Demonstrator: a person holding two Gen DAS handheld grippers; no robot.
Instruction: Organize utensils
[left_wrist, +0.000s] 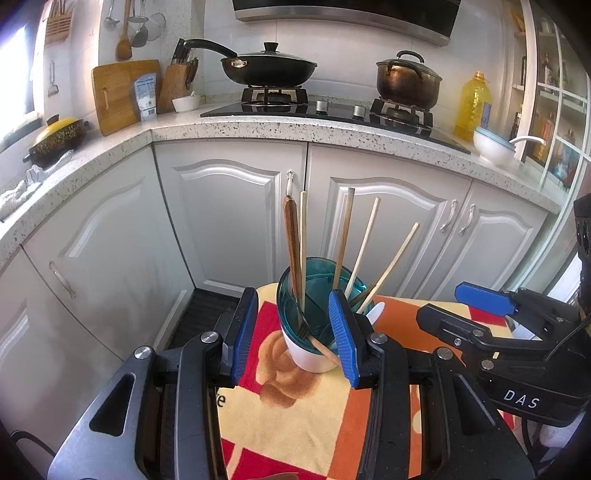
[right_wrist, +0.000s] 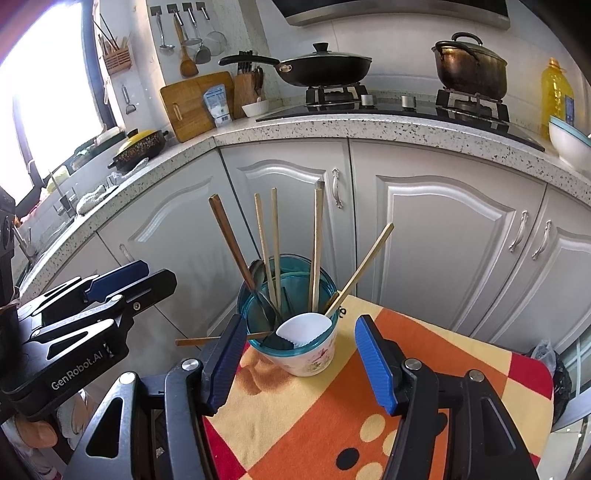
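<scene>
Daylight is the main source. In the right wrist view the window at upper left is blown out to pure white, with a reddish flare at the frame corner. In the left wrist view the same glare shows at the far left edge. Illumination is bright and even; shadows are soft. The white panelled cabinet doors carry mild sheen. Fisheye distortion bends the speckled stone bench edge strongly. Dark vignetting fills the corners. Focus is sharp centrally, softer toward the edges.
</scene>
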